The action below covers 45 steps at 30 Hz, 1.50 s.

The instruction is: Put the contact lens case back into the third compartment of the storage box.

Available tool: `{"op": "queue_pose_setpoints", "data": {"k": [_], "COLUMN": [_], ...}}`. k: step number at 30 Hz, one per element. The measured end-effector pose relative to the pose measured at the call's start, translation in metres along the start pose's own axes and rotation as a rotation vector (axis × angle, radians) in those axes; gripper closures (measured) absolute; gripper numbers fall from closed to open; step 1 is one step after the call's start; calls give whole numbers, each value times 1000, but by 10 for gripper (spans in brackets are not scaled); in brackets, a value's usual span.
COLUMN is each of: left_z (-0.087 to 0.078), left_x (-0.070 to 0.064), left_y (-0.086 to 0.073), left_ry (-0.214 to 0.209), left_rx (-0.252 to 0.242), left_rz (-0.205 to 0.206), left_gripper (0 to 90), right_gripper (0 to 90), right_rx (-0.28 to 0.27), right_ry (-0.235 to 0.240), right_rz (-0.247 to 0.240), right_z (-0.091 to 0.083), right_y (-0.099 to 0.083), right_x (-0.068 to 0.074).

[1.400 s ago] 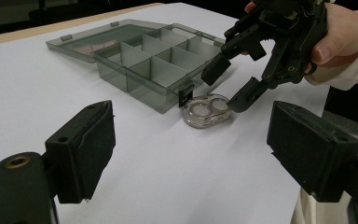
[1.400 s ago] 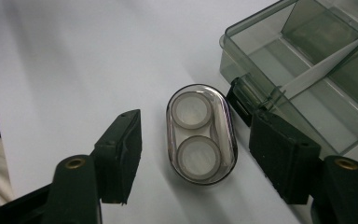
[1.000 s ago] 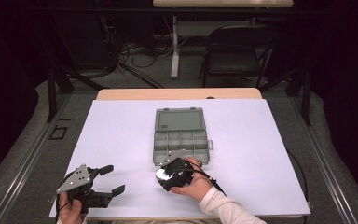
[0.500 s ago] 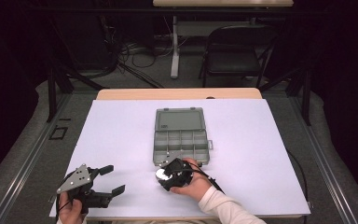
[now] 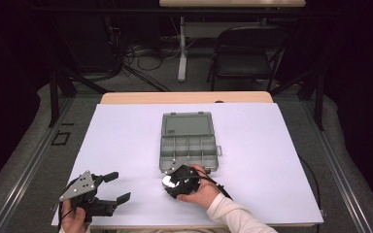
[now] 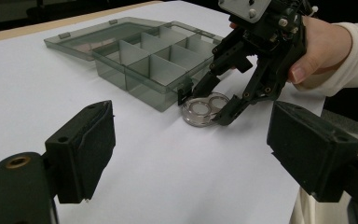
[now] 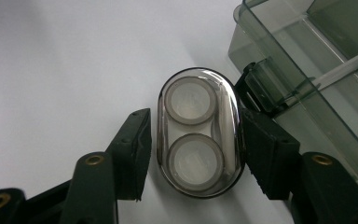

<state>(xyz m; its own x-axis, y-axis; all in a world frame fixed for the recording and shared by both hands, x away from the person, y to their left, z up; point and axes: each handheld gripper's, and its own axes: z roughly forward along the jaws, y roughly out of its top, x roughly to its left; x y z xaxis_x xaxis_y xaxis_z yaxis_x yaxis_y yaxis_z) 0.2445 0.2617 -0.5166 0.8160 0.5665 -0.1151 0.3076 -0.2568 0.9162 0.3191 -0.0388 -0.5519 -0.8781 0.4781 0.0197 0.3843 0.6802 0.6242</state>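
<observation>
A small clear oval case (image 7: 198, 133) with two white round discs inside lies flat on the white table top, just off the front left corner of a grey compartment box (image 5: 188, 141). My right gripper (image 7: 193, 149) is open and straddles the case (image 6: 205, 108). Its right pad (image 7: 265, 154) touches the case's side, and a thin gap stays at the left pad (image 7: 135, 149). My left gripper (image 5: 118, 186) is held open near the front left of the table, with nothing between its pads (image 6: 91, 149). It faces the right gripper (image 6: 209, 105).
The box (image 6: 140, 56) stands open, its lid laid flat behind it, with several divided compartments. A thin white stick (image 7: 345, 70) lies in the nearest one. The box's latch (image 7: 261, 84) sits close to my right pad. A dark chair (image 5: 247, 53) stands beyond the table (image 5: 272, 160).
</observation>
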Motion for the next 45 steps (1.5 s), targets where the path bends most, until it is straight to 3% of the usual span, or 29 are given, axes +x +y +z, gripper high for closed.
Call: {"op": "queue_pose_setpoints", "data": {"k": [24,45], "left_z": [1,1], "left_x": [0,1], "left_y": [0,0], "left_ry": [-7,-10], "left_rx": [8,8], "left_rz": [0,0], "left_gripper": [158,157], "right_gripper": [472,488], "right_rx": [75,72], "right_ry": [15,14], "right_rz": [12,-21], "right_z": [1,0], "right_y": [8,8], "right_x": [-2,-1]}}
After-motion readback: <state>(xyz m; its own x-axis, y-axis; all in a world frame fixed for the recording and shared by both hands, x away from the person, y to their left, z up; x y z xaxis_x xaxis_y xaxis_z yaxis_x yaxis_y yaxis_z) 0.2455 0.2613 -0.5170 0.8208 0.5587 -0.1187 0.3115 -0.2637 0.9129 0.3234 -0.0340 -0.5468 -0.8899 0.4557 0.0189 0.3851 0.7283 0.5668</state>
